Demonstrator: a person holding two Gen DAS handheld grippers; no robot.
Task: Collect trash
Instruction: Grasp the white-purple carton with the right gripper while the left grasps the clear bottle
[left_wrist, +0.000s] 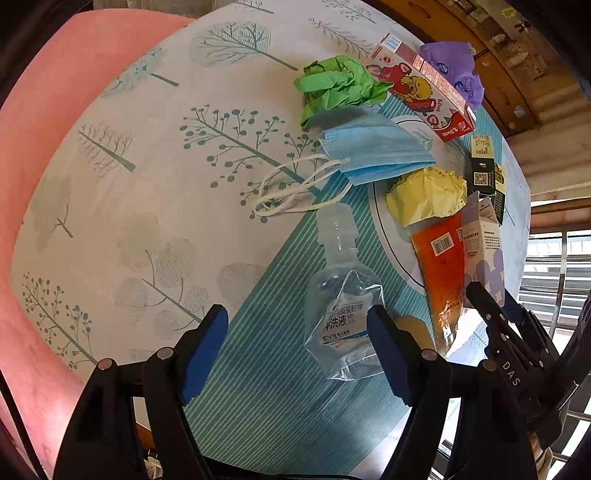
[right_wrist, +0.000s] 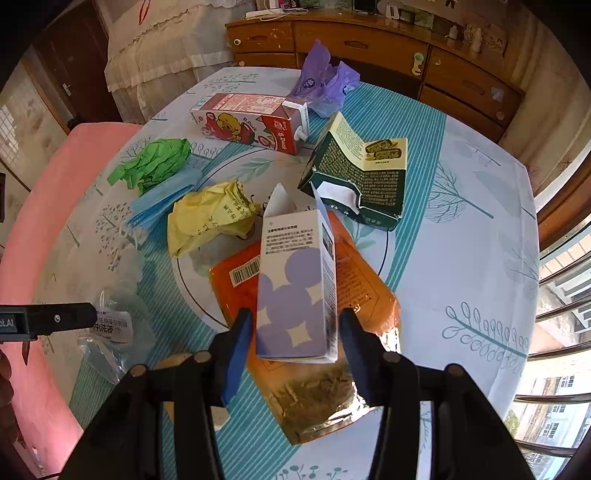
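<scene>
left gripper (left_wrist: 297, 352) jaws wide, straddling bottle (left_wrist: 341, 302) near on tabletop (left_wrist: 147, 166), not gripping | right gripper (right_wrist: 297, 354) jaws flank carton (right_wrist: 297, 291) over orange pouch (right_wrist: 314, 387), contact unclear | risk: crumpled bottle slips; carton tips or crushes

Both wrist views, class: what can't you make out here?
- Orange pouch: its middle is hidden by the white and purple carton in the right wrist view.
- Blue mask: partly covered by green paper, right view.
- Bottle label: small print unreadable, left view.
</scene>
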